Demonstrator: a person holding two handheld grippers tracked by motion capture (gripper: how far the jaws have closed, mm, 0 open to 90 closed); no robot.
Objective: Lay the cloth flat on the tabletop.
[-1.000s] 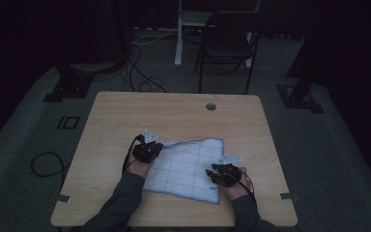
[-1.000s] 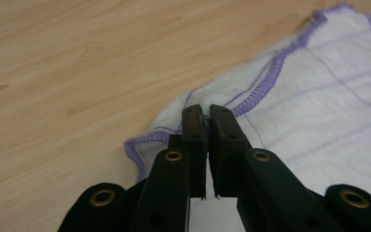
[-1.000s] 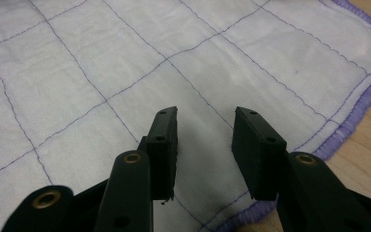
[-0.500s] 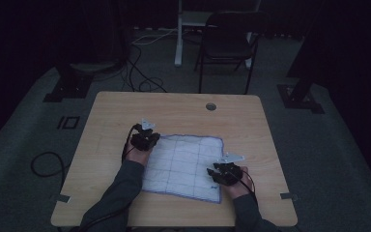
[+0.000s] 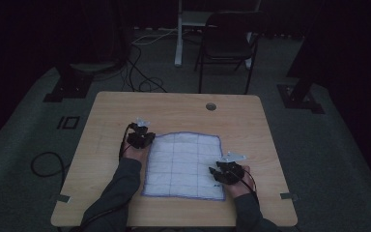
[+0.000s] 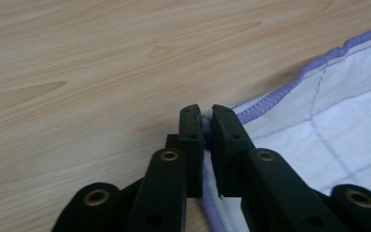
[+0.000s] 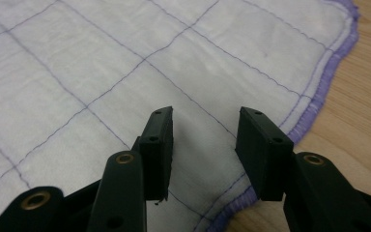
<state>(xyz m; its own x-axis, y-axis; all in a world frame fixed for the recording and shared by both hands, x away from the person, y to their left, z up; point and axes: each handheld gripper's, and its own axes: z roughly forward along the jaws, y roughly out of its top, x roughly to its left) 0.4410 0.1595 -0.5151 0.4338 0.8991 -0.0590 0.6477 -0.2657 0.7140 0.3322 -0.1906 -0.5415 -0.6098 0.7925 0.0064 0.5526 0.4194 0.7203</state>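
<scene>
Cloth: white quilted square cloth with purple stitched grid and purple hem (image 5: 183, 164), lying flat near the middle of the light wooden table (image 5: 174, 104), toward the near edge.
Left gripper: black two-jaw left gripper (image 6: 204, 123) at the cloth's far left corner; jaws pinched together on the hem, a sliver of white and purple fabric showing between them.
Right gripper: black two-jaw right gripper (image 7: 204, 145) above the cloth's near right corner; jaws spread wide, nothing between them; whether the tips touch the fabric I cannot tell.
Step in hand: by my reading, spreading or smoothing the cloth, with the right side readying a grip on its own corner.
How to do it well: bring the right jaws out to the purple hem (image 7: 314, 111) rather than the open middle, so they catch one edge and not a bunched fold.
Grip: close fully on the hem before any pull.
Left side: keep the pinch low to the table so the corner does not lift and drag a crease.
Risk: uneven pull between corners would likely skew the square.
Surroundings: dark folding chair (image 5: 227, 41) beyond the far edge, well apart.
</scene>
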